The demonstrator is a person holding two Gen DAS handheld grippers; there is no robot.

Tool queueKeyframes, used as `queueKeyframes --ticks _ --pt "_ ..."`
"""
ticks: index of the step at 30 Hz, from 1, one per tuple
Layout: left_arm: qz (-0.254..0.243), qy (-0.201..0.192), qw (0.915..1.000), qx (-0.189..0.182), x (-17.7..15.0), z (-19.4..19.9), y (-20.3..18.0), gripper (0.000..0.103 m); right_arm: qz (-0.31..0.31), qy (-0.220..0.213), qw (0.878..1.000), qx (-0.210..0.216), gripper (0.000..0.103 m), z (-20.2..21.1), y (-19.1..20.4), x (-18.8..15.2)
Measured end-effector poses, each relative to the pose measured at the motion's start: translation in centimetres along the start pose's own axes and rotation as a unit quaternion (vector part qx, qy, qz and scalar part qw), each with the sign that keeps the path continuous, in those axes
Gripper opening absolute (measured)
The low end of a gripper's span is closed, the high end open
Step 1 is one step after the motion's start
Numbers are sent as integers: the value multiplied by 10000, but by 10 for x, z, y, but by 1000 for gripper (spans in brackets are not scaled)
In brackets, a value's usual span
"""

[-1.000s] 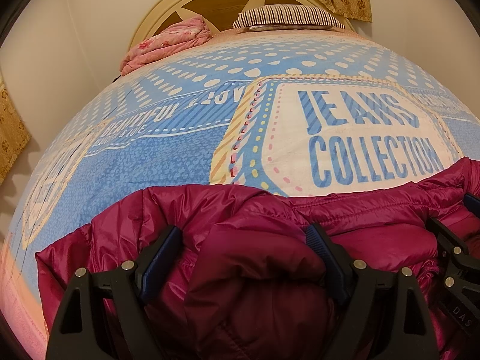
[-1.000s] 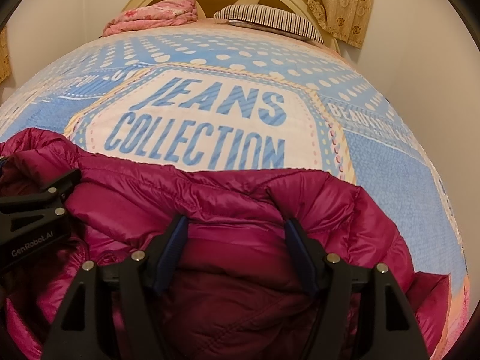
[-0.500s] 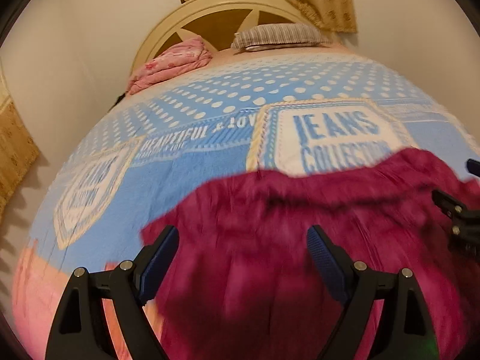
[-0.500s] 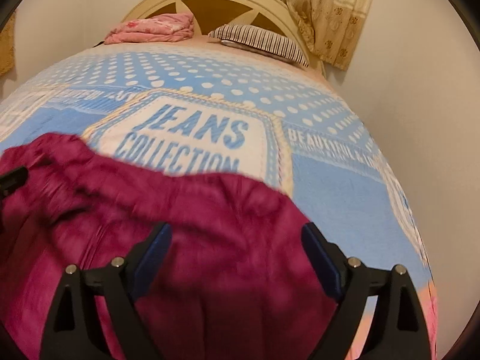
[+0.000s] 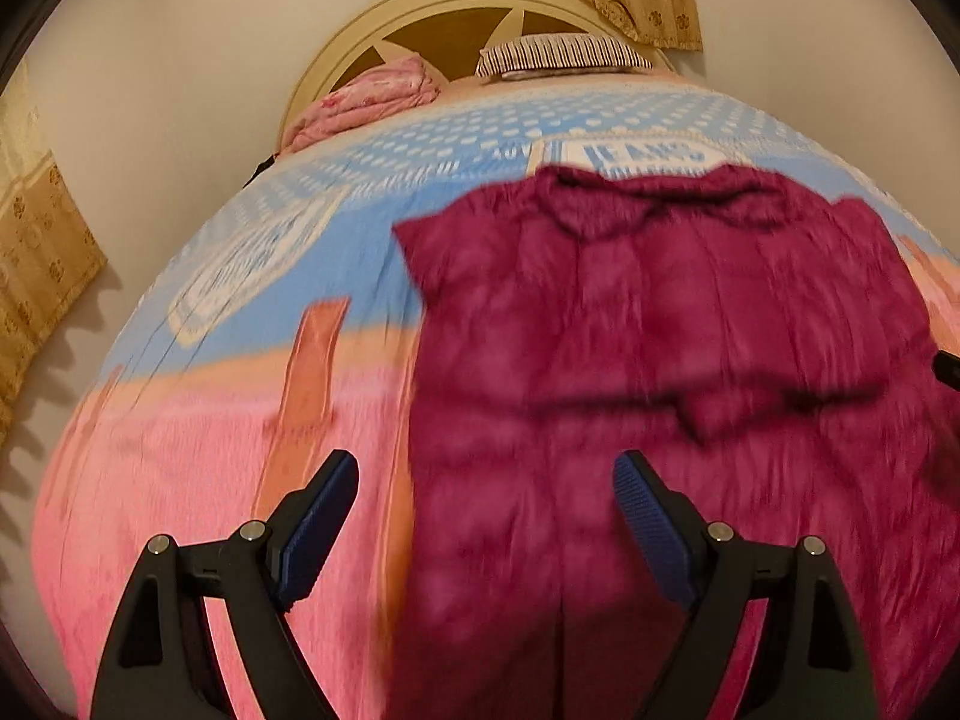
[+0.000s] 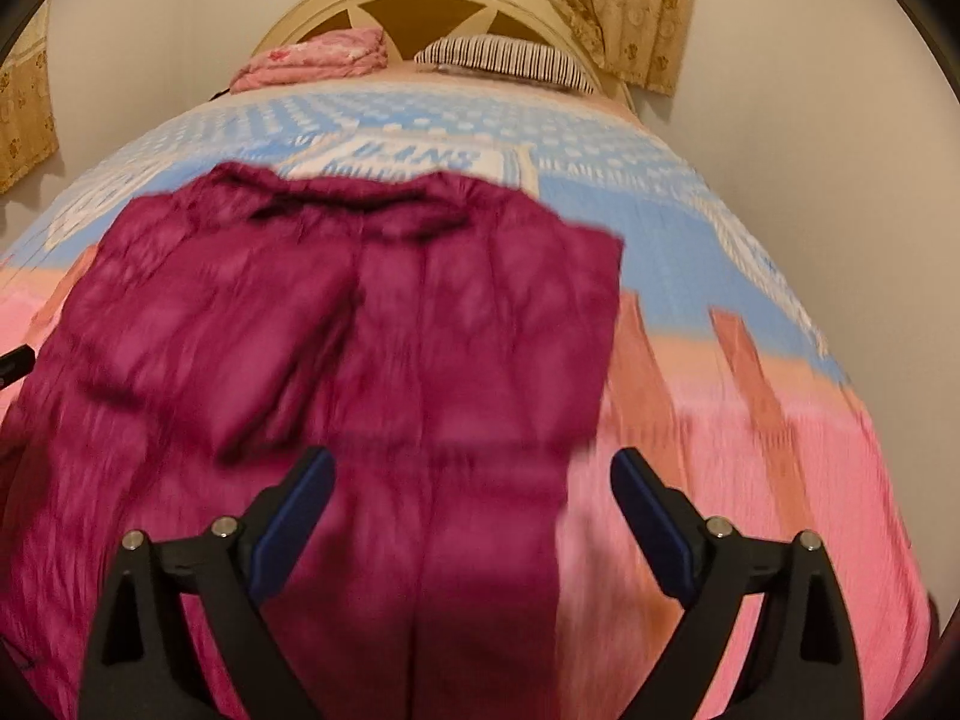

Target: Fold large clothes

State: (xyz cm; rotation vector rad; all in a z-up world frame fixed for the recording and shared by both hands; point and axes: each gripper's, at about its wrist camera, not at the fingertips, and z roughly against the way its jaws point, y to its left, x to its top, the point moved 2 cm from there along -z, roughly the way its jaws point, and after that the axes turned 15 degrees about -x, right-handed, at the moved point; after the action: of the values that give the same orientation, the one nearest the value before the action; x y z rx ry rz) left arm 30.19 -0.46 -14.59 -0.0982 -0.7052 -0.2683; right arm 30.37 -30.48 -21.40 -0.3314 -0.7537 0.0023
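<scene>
Both grippers are pulling back from the magenta jacket (image 5: 660,330), which a second ago was bunched between their fingers and is now lying spread out, blurred, across the blue-and-pink bedspread (image 5: 252,276) near the foot of the bed. The headboard (image 6: 432,6), striped pillow (image 6: 510,60) and folded pink blanket (image 6: 312,60) are sitting at the far end. The left gripper (image 5: 486,525) is hovering wide, holding nothing. The right gripper (image 6: 474,513) has just been opening, its jaws wide and empty.
</scene>
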Motion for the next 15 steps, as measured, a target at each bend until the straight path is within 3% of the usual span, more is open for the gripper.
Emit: queueKeyframes --ticks 6,15 --pt "268 194 9994 -59 -69 27 9 87 -77 247 9997 -17 95 21 -14 -61" --pt "379 225 9990 -45 -126 52 16 87 -346 327 9988 -89 95 46 -32 -118"
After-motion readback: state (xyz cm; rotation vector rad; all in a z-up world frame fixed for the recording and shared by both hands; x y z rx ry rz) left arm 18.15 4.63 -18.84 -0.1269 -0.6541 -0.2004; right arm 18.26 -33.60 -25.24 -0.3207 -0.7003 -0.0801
